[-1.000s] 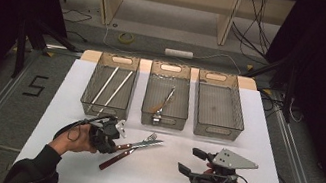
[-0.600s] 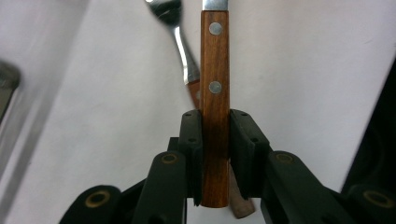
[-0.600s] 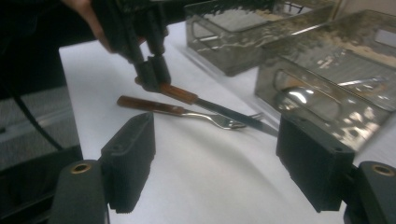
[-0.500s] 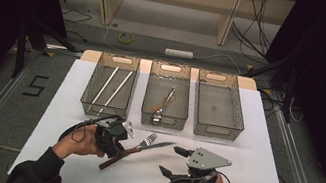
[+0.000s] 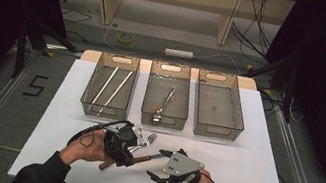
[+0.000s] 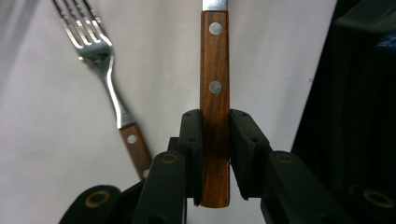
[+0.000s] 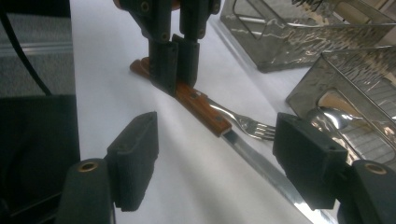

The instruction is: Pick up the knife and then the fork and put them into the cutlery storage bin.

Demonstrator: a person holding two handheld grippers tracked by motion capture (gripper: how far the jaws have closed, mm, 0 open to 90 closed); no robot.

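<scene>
Two tools meet at the bench's (image 5: pixel 247 177) near edge. Left tool (image 6: pixel 215 135) is clenched on the butt of the wood-handled knife (image 6: pixel 215 93), whose long axis runs away toward the right tool (image 7: pixel 215 158), jaws spread wide and nearer the blade. Fork (image 6: pixel 109 88) lies just beside. Left tray (image 5: pixel 110 87) holds two rods, middle tray (image 5: pixel 167 95) cutlery, right tray (image 5: pixel 220 104) looks bare

3 clear bins (image 5: pixel 108 93) are seen side by side on the white table (image 5: pixel 260 159). 2 rods (image 5: pixel 102 88) are counted in the left bin, 1 spoon (image 5: pixel 164 103) in the middle one. 1 knife (image 6: pixel 214 88) and 1 fork (image 6: pixel 103 70) are counted on the table, along with 2 grippers (image 5: pixel 133 148).
</scene>
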